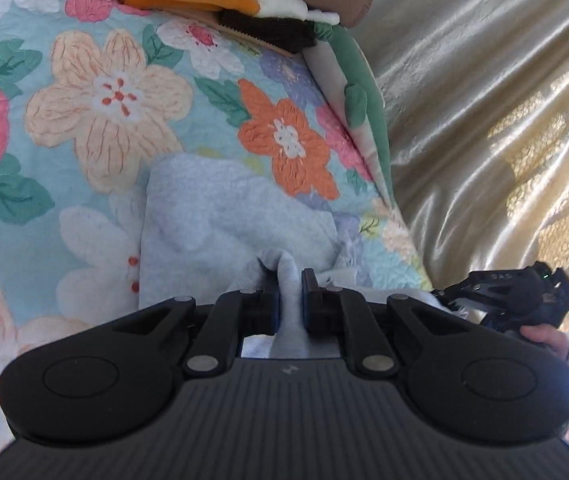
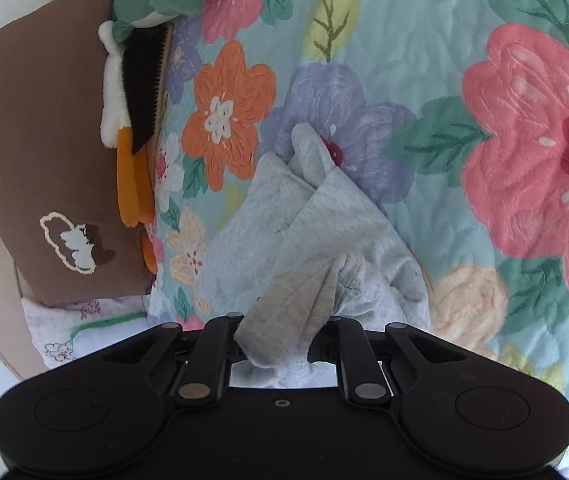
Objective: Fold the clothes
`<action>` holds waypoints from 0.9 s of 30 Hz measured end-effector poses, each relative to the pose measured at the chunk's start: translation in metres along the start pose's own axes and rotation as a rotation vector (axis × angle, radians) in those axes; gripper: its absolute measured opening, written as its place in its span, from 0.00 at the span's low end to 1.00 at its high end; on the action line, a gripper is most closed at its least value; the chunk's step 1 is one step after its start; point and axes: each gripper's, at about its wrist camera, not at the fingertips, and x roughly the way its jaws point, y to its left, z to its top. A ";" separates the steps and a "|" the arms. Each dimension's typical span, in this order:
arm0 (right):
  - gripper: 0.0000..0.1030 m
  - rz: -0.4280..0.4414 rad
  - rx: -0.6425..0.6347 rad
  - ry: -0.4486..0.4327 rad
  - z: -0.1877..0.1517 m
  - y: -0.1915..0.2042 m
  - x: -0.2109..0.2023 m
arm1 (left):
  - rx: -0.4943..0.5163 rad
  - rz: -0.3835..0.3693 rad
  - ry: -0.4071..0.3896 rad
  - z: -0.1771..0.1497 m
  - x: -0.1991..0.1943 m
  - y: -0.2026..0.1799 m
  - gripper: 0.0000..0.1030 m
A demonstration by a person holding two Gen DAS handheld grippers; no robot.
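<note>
A pale grey knit garment (image 1: 220,216) lies crumpled on a floral quilt (image 1: 96,92). In the left wrist view my left gripper (image 1: 290,300) is shut on a pinched fold of this garment, which rises between the two pads. The right gripper's body (image 1: 504,292) shows at the right edge of that view, held by a hand. In the right wrist view my right gripper (image 2: 280,344) is shut on a bunched grey edge of the same garment (image 2: 304,220), which drapes over the jaws and hides the fingertips. The rest of the cloth trails forward onto the quilt (image 2: 424,60).
A brown cushion (image 2: 44,128) and a plush toy with orange, white and dark parts (image 2: 132,128) lie at the head of the bed. A green and white plush (image 1: 364,100) rests along the quilt's edge. A shiny cream curtain (image 1: 484,120) hangs beside the bed.
</note>
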 end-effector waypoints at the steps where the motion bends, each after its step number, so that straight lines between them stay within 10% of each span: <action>1: 0.17 -0.002 -0.001 0.007 0.003 -0.001 0.003 | -0.018 -0.009 -0.005 -0.001 0.002 0.004 0.09; 12: 0.23 0.087 -0.025 0.078 0.021 -0.017 0.023 | 0.000 -0.014 -0.028 -0.002 0.014 0.019 0.09; 17: 0.48 0.150 -0.112 0.054 0.024 0.003 0.030 | 0.033 0.035 -0.016 0.002 0.016 0.018 0.10; 27: 0.42 0.127 -0.230 -0.010 0.029 0.015 0.044 | 0.093 0.040 -0.082 0.006 0.012 0.013 0.10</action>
